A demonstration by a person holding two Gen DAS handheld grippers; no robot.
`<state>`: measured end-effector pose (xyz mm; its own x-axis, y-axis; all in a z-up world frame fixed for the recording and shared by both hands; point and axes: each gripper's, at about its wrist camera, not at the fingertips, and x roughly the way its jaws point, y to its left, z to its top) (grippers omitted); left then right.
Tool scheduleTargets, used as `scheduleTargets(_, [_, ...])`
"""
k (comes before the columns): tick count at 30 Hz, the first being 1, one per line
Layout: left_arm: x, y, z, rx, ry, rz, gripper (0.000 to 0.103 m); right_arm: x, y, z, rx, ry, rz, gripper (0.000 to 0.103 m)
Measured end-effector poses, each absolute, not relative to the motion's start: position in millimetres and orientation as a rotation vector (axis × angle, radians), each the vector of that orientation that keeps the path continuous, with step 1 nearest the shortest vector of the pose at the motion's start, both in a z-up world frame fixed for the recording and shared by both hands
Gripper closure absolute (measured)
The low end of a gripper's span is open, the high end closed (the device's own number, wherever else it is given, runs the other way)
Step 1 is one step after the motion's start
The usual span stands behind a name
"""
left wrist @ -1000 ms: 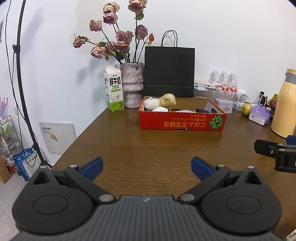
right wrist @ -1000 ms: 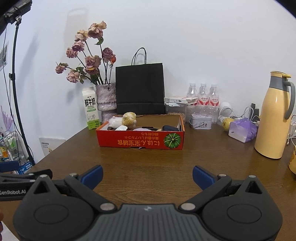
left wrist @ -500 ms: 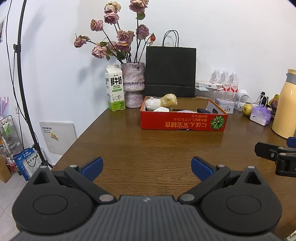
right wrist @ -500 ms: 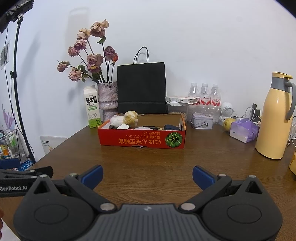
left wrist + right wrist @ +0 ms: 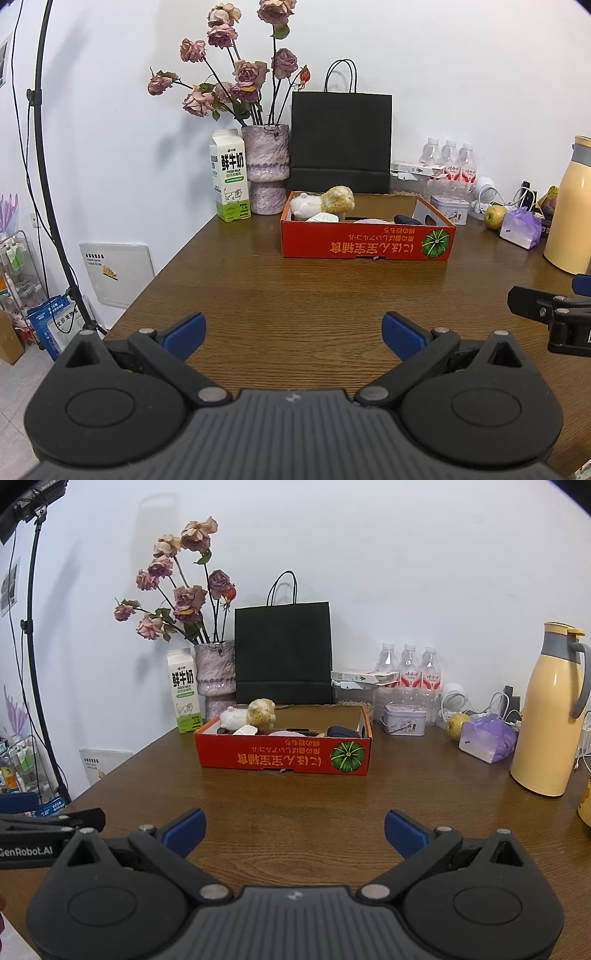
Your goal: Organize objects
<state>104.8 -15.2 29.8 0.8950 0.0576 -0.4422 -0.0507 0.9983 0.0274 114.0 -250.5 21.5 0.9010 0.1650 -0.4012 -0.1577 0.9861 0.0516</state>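
A red cardboard box (image 5: 365, 245) (image 5: 282, 755) with a pumpkin print stands on the brown wooden table (image 5: 295, 295) (image 5: 295, 797), far from both grippers. In it lie a yellow and white plush toy (image 5: 325, 203) (image 5: 251, 714), some white items and a dark object (image 5: 406, 220). My left gripper (image 5: 293, 328) is open and empty above the near part of the table. My right gripper (image 5: 293, 827) is open and empty too, to the right of the left one; part of it shows in the left wrist view (image 5: 550, 314).
Along the wall stand a milk carton (image 5: 229, 177), a vase of dried roses (image 5: 266, 173), a black paper bag (image 5: 341, 142), water bottles (image 5: 408, 668), a tin (image 5: 402, 720), a pear (image 5: 456, 723), a purple pack (image 5: 487, 740) and a yellow thermos (image 5: 550, 712). A lamp stand (image 5: 48, 184) is left of the table.
Both grippers have drawn back slightly from the box; it looks a little smaller and lower. The jaws stay open.
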Motion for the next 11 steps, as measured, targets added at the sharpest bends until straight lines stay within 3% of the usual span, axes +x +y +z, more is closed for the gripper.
scheduleTargets(11, [102.7, -14.7, 31.9, 0.007, 0.447, 0.047, 0.0, 114.3, -250.3, 19.9, 0.017, 0.418, 0.167, 0.0])
